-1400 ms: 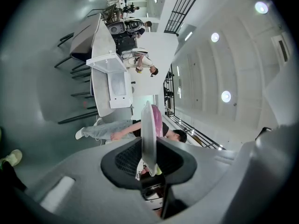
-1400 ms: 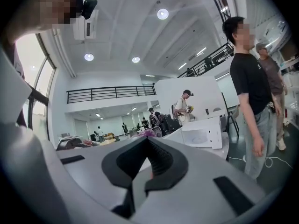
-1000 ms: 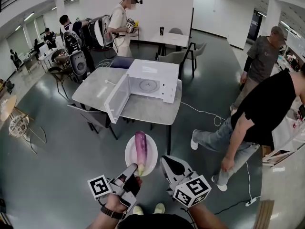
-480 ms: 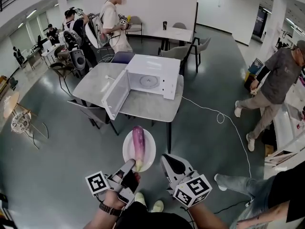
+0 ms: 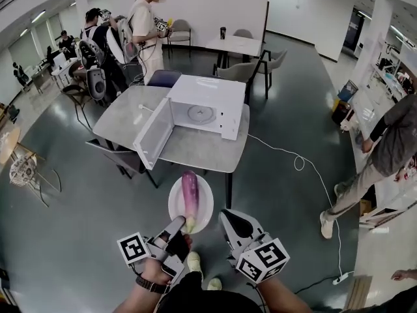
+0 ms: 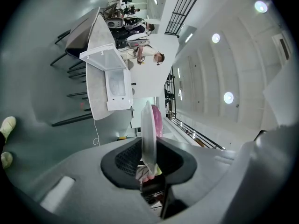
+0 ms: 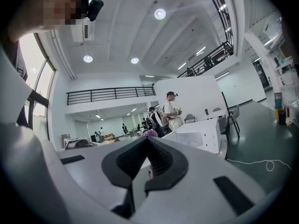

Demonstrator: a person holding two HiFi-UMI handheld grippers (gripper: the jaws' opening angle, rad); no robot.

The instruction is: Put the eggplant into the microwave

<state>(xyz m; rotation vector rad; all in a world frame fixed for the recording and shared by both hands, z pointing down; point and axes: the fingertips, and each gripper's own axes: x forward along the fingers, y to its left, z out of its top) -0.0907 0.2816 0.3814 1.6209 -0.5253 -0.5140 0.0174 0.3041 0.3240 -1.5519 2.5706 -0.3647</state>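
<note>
glossy grey floor [image 5: 58, 194], white walls [image 5: 215, 5]

This is a large open-plan lab hall, not a home. A square grey stone-topped table [image 5: 195, 150] stands alone on a polished grey concrete floor [image 5: 58, 227], carrying only a white box-shaped microwave [image 5: 218, 100]. Beyond the table, a person wearing a head-mounted rig [image 5: 144, 25] stands before a tall white partition wall [image 5: 208, 5], near bulky white-and-black equipment [image 5: 96, 77]. Behind the table are further small white tables [image 5: 236, 44] and grey chairs [image 5: 242, 75]. To its right a loose white cable [image 5: 273, 150] runs across the floor. Overhead are a mezzanine with black railing [image 7: 107, 94] and round ceiling lamps [image 7: 160, 14].
</note>
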